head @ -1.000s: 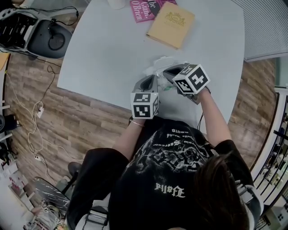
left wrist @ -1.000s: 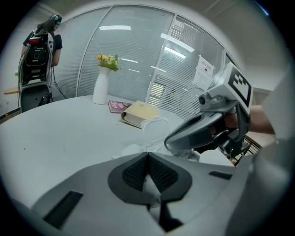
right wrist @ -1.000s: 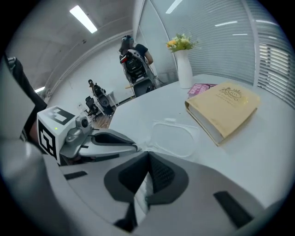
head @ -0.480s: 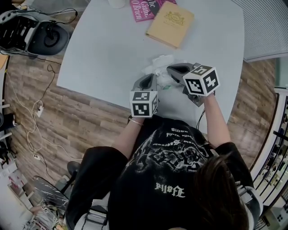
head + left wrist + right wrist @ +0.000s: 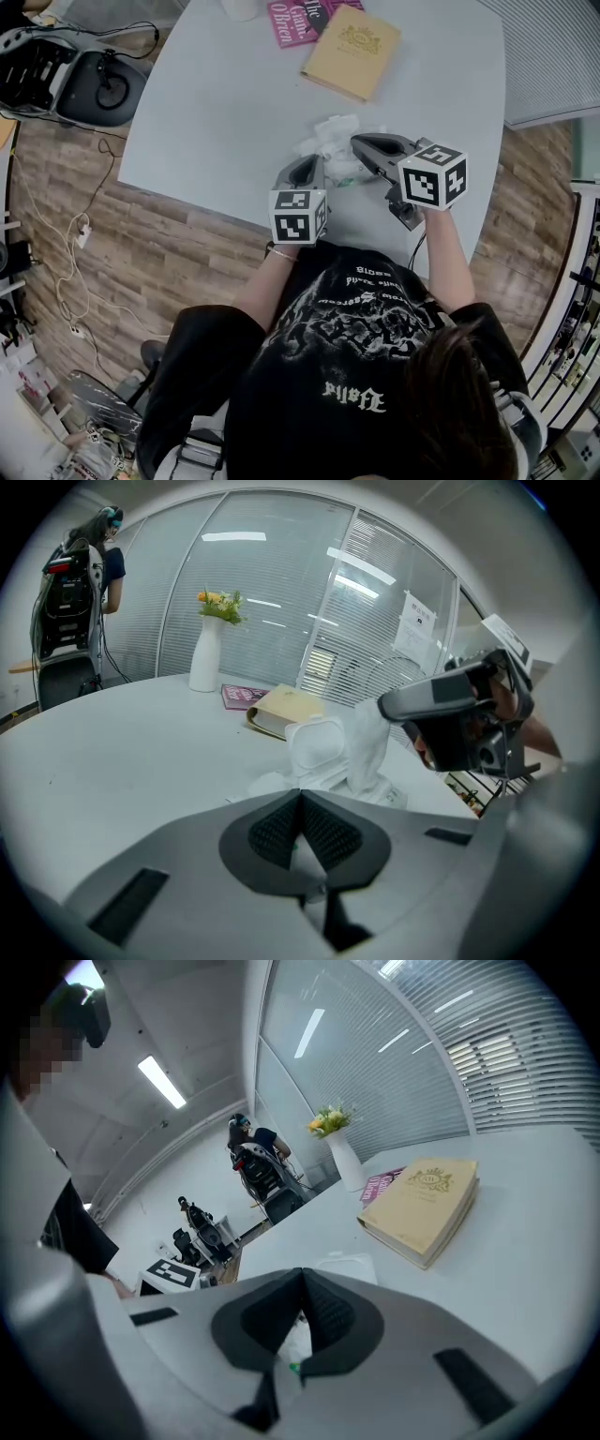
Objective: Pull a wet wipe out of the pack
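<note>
Your right gripper has its jaws pressed together on a wet wipe, which stretches up and to the right out of the pack. Your left gripper is closed too, pinching what looks like the pack's near edge, though the pads hide most of it. The pack lies with its lid flipped open on the white table, between your two grippers, close to the near rim. Farther off sits a tan book, then a white vase.
</note>
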### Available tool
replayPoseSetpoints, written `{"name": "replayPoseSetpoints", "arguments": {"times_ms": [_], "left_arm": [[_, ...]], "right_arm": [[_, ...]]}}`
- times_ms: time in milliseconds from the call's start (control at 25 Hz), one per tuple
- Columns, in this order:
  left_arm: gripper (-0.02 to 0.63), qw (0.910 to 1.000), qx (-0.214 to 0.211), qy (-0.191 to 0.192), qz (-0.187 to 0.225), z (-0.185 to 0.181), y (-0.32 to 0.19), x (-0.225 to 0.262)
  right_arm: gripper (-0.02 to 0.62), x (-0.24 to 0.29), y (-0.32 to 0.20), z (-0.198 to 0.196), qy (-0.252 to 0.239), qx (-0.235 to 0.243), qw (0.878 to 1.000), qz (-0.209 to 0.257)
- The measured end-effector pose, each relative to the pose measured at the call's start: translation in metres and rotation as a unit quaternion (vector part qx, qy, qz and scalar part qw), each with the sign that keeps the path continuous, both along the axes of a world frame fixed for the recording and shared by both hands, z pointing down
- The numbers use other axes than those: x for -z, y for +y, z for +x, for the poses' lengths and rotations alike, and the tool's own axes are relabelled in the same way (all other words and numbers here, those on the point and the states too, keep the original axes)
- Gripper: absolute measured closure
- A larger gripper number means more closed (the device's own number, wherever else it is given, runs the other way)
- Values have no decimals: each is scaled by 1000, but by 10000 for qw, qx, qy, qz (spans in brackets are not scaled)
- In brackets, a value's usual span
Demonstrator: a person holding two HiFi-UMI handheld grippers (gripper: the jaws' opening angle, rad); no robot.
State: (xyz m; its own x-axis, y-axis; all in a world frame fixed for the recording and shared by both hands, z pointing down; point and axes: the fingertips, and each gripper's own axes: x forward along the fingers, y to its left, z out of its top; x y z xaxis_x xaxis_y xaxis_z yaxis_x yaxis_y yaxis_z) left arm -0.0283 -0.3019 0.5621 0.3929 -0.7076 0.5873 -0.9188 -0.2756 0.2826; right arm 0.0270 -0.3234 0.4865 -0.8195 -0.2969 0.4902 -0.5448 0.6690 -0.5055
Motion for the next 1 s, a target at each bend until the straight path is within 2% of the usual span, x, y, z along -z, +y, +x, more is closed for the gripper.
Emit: {"name": "replayPoseSetpoints", "arguments": {"times_ms": [160,560,800,1000], "left_arm": [[600,10000,9,1,-12,1,-3,-2],[600,10000,16,14,12,-2,5,3],[600,10000,37,4,14,-2,4,1],[598,9999,96,103,-61,-2,5,1]], "right_arm": [[596,7,-2,3,-90,-71,9999,82],[595,68,-1,14,-814,-533,9937,554],[595,101,-4,34,-1165,-929,9839,983],[595,123,2,66,-1074,-1589,9690,1560]]}}
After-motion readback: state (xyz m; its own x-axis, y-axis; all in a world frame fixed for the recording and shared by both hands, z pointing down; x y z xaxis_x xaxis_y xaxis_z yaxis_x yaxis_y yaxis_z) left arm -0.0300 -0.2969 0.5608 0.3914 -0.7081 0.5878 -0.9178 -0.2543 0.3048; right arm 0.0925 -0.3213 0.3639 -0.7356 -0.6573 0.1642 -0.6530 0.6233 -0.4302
